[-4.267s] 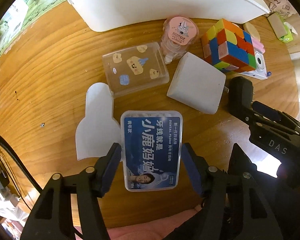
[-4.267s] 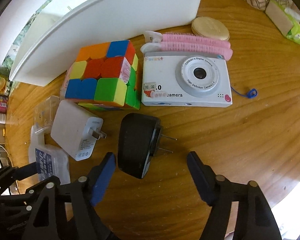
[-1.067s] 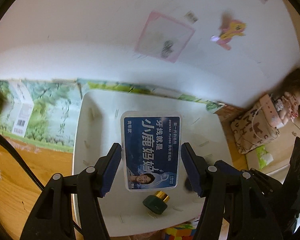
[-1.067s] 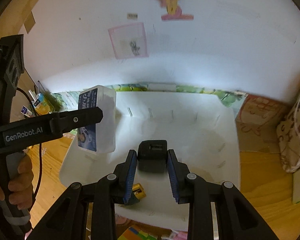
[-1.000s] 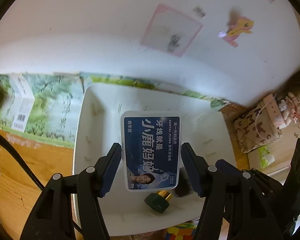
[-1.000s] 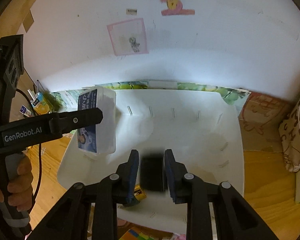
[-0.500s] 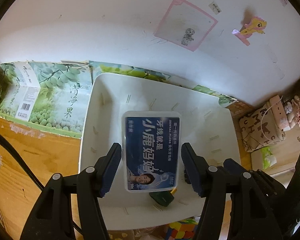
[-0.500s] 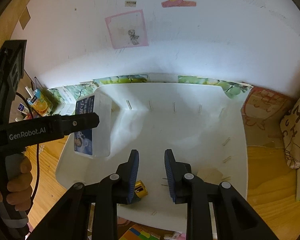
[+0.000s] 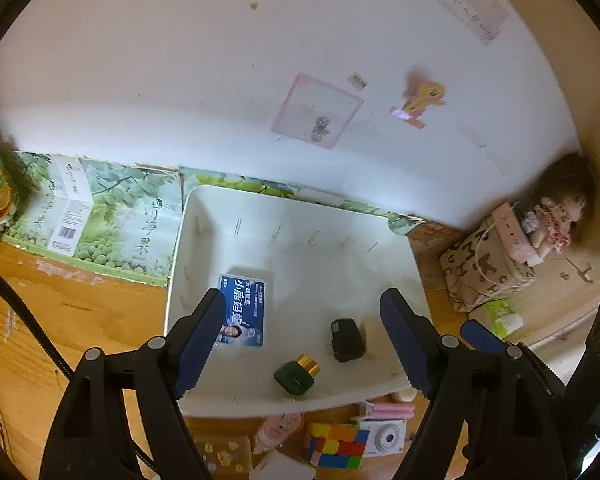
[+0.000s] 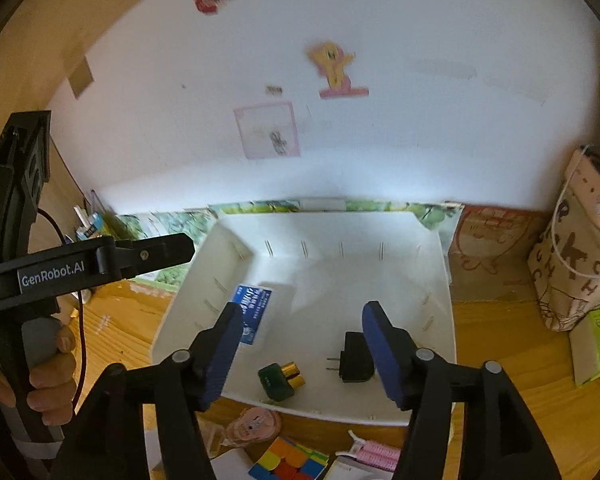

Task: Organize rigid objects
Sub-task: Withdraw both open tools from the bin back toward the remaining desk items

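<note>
Nearest, on the wooden table [image 9: 60, 344] in front of the bin: colour cube [image 9: 336, 450], white toy camera [image 9: 382, 437], pink comb [image 9: 388, 410], pink-lidded round jar [image 10: 254, 426], all outside the bin.

Left gripper [image 9: 304, 340] above the near rim, jaws opening, nothing between the pads; right gripper [image 10: 300, 344] likewise over the near rim, jaws opening, nothing gripped; left tool's handle gripped by a hand [image 10: 46, 380], seen from the right wrist camera.

Inside the white bin [image 9: 204, 208]: small dark green bottle with gold cap [image 9: 296, 374] lying on its side nearest the front wall; black plug adapter [image 9: 346, 339] just beyond and to its right, prongs pointing left in the right wrist view; blue dental floss box [image 9: 244, 312] lying flat, label up, near the left wall, apart from the other two.

Behind the bin: green fruit carton [image 9: 100, 220] flat against the wall; patterned pouch [image 9: 484, 264] to the right with a pink device on top; doll [image 9: 560, 208] in the corner; pony sticker [image 10: 334, 64] and pink-framed note [image 10: 268, 130] on the white wall.
</note>
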Tool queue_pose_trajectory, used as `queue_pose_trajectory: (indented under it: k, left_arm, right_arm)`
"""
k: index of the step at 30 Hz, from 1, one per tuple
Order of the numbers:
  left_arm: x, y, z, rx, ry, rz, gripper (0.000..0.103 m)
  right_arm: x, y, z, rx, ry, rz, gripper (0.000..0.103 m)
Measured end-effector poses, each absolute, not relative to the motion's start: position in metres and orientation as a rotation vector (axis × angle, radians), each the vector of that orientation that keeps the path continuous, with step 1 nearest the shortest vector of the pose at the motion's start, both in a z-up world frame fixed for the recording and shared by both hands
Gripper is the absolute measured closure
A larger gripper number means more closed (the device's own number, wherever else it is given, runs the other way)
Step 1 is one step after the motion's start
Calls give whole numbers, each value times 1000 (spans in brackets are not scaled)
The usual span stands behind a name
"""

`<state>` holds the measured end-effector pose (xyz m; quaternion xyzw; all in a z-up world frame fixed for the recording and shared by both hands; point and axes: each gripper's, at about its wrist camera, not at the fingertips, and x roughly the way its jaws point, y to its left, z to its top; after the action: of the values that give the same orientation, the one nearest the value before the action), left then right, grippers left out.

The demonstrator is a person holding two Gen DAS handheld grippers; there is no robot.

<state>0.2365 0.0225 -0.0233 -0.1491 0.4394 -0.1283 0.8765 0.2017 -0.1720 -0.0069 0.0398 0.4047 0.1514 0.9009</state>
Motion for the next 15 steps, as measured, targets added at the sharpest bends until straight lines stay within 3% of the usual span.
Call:
queue_pose_trajectory:
  k: [11,15]
  left_arm:
    - [170,52,15,-337,742,-267,20]
    - [146,65,30,-337,689,-246,20]
  right_arm:
    - [138,-168,29,77,680,294,32]
    - [111,-168,44,65,604,290,23]
